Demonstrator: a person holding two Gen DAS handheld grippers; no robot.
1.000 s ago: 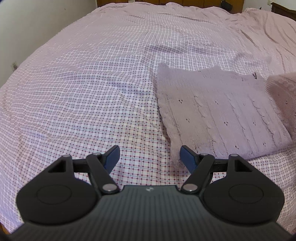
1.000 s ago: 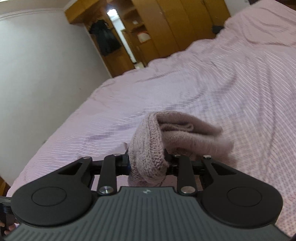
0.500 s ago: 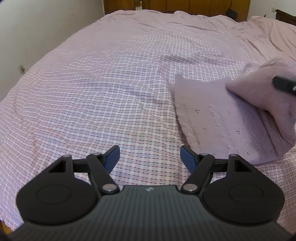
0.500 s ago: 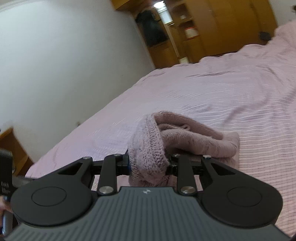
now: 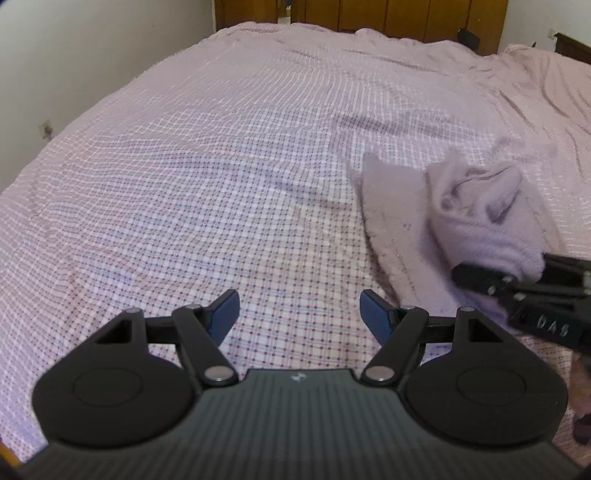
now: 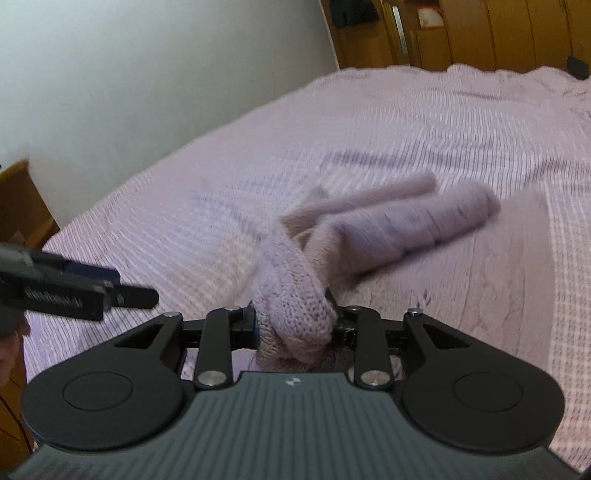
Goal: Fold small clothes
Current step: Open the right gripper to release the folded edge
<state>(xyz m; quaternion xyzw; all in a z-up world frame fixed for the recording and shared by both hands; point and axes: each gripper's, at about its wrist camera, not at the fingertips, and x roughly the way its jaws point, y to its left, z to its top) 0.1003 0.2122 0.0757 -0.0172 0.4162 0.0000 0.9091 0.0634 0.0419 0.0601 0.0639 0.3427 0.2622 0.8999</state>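
Observation:
A pink knit sweater [image 5: 391, 221] lies on the right side of the checked bedspread [image 5: 221, 166]. Its edge is lifted and folded over towards the left. My right gripper [image 6: 295, 325] has a thick bunch of that knit [image 6: 291, 291] between its pads, and the jaws are opening while the pads still touch the fabric. The rest of the fold [image 6: 406, 229] trails ahead onto the flat part. In the left wrist view the right gripper [image 5: 491, 273] comes in from the right edge. My left gripper [image 5: 299, 306] hangs open and empty over bare bedspread, left of the sweater.
The bed fills most of both views. A white wall [image 5: 74, 55] runs along its left side and wooden wardrobes [image 5: 406, 18] stand beyond the far end. A wooden bedside unit [image 6: 18, 206] sits at the left edge.
My right gripper carried the lifted sweater edge leftwards and lower across the garment, coming close to the left gripper. The left gripper stayed open and drifted slightly.

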